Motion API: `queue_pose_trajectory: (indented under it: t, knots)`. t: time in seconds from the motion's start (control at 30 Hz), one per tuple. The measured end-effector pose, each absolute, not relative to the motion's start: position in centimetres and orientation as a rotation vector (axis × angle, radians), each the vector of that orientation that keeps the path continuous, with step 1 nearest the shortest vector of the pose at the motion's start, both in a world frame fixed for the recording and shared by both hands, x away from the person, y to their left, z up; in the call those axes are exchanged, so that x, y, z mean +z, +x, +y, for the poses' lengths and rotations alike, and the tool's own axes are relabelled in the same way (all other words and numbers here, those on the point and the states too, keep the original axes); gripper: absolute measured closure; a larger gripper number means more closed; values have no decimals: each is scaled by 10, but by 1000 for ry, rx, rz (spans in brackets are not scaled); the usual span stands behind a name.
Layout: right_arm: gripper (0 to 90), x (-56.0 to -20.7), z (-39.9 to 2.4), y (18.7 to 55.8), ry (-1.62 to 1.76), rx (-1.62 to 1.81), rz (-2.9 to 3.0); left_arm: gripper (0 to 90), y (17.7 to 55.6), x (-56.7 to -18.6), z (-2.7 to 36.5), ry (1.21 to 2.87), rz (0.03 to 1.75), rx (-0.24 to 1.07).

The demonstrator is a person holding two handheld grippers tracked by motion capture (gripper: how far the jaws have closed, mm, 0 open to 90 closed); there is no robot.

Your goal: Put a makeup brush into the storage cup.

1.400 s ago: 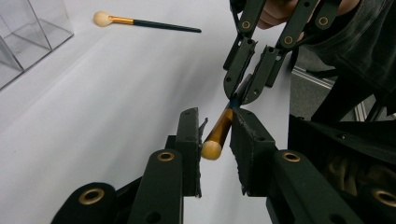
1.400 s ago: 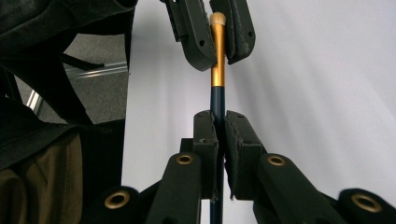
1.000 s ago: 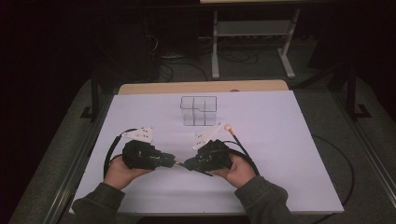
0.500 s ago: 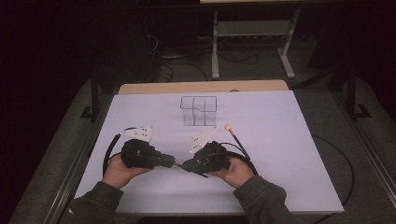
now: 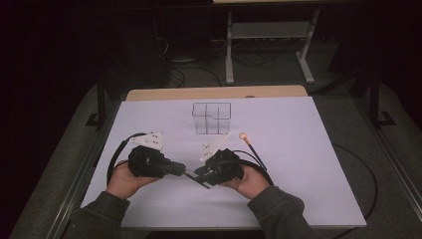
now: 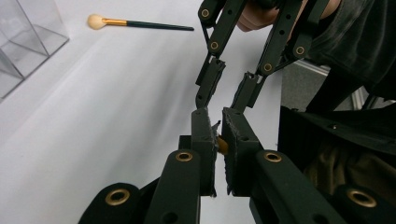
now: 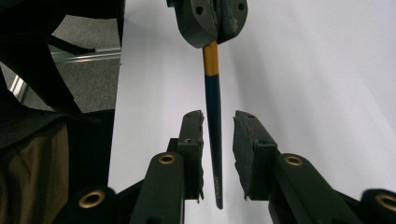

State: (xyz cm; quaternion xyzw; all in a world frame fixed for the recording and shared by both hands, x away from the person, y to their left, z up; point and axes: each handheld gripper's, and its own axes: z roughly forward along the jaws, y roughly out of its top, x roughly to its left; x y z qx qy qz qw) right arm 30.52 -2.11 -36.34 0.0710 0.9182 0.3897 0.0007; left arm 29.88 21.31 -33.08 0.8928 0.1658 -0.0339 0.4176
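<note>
The brush handle between the right gripper's jaws bears small pale lettering near its tip, running lengthwise; it is too small and blurred to read. No other text is legible.

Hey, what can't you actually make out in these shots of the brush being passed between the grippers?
- Held brush: its head, right gripper view, hidden inside the left gripper.
- Same brush, high view: too small and dark between the grippers.
- Clear organizer: left gripper view, cut off by the edge.

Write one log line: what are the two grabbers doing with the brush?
left gripper: shut on brush | right gripper: jaws just opened, brush between them, not pressed | second brush: on table
</note>
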Motion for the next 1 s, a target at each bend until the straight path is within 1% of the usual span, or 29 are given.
queue_pose_trajectory:
  t: [0.23, 0.4, 0.63, 0.83, 0.9, 1.0]
  knots:
    - [676, -351, -11, 307, 219, 1180, 2889, 833, 298, -318, 205, 2274, 413, -37]
    - [681, -348, -6, 308, 223, 1162, 2891, 834, 298, -313, 201, 2302, 395, -5]
    - [716, -347, -1, 308, 220, 1139, 2904, 834, 299, -313, 196, 2318, 405, -2]
    - [763, -346, 2, 308, 215, 1127, 2909, 834, 299, -313, 195, 2315, 405, -11]
    - [799, -346, 2, 309, 209, 1116, 2906, 833, 299, -312, 194, 2311, 403, -13]
    - [808, -346, 2, 309, 204, 1114, 2910, 833, 300, -313, 195, 2313, 403, -23]
